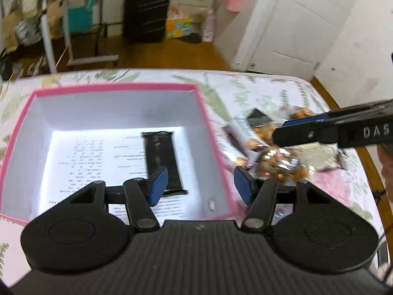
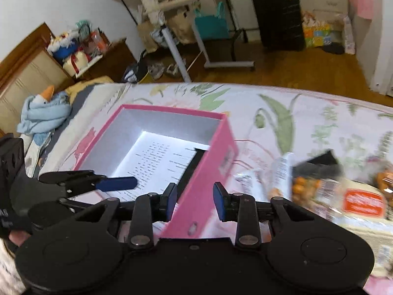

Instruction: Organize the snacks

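Note:
A pink box with a white inside stands on the flowered bed; it also shows in the right wrist view. One black snack bar lies flat on its printed floor. My left gripper is open and empty above the box's right side. A pile of snack packets lies right of the box, also in the right wrist view. My right gripper is open and empty over the box's near right corner. In the left wrist view it hovers over the pile.
The bed's far edge drops to a wooden floor. A rolling table, a black suitcase and a white door stand beyond. A blue stuffed toy lies at the bed's left.

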`<state>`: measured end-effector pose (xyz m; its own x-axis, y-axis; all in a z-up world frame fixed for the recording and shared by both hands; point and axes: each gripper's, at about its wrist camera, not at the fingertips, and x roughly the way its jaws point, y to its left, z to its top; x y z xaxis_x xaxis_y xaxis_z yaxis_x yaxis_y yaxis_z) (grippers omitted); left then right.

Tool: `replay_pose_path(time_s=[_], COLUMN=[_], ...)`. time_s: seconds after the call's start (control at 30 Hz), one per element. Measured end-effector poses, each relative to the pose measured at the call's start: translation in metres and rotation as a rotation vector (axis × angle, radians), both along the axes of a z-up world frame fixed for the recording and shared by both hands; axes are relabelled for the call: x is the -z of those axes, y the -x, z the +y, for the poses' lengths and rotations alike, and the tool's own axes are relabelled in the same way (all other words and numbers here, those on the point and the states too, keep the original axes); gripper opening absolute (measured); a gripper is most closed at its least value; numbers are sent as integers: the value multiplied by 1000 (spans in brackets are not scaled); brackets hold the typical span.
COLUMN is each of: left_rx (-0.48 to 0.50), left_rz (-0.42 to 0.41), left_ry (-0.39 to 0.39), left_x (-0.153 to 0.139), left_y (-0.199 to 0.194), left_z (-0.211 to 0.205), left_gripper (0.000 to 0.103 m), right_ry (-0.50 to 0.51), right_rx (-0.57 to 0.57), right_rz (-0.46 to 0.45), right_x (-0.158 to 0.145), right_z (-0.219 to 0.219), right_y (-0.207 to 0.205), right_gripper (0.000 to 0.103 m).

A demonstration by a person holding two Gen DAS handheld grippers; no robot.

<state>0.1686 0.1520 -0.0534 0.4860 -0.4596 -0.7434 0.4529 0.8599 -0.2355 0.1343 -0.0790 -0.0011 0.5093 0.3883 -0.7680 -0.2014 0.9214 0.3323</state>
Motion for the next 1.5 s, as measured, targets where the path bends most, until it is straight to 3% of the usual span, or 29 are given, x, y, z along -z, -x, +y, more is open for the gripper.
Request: replay_pose_path(time_s=[0.17, 0.37, 0.47, 0.6, 0.73, 0.83, 0.97, 1.07, 1.2, 1.3, 1.37, 1.43, 1.5], left_rx=[91, 203, 256, 318, 341, 359, 455, 475, 515, 473, 453, 431, 402], left_rz=[-37, -52, -61, -46, -165, -193, -171, -131, -101, -25, 0, 44, 86], left_ry=[-1, -1, -36, -89, -191, -260, -294, -328, -375, -338, -322, -290, -253], left_x=[-23, -23, -9, 17, 47, 63, 81, 93, 105, 109, 108, 106, 102], left_y=[28, 56, 64, 68, 74, 72, 69, 64, 51, 39, 37, 35, 33], left_z=[-24, -65, -92, -123, -145, -154, -161, -168, -172, -172, -171, -169, -165], left_gripper=[59, 59, 68, 69, 69, 69, 71, 71, 75, 74, 62, 55, 51], right_ry=[8, 108, 141, 207, 254, 280, 351, 383, 491, 434, 372, 330, 289], right_rx=[63, 156, 200, 253, 311, 363, 405, 367, 223, 150, 143, 144, 169], right_rz=[-23, -42, -45, -55, -67, -69, -101, -136, -139, -113, -109, -114, -110], right_x=[-14, 6, 23, 47, 70, 81, 93, 102, 122, 135, 135, 132, 127], right_z=[-41, -83, -103, -126, -149, -168, -190, -205, -220, -235, -241, -243, -245], right_y=[38, 80, 97, 115, 128, 134, 134, 127, 107, 95, 94, 97, 103], right_gripper=[46, 50, 55, 60, 68, 68, 75, 81, 81, 80, 78, 57, 45])
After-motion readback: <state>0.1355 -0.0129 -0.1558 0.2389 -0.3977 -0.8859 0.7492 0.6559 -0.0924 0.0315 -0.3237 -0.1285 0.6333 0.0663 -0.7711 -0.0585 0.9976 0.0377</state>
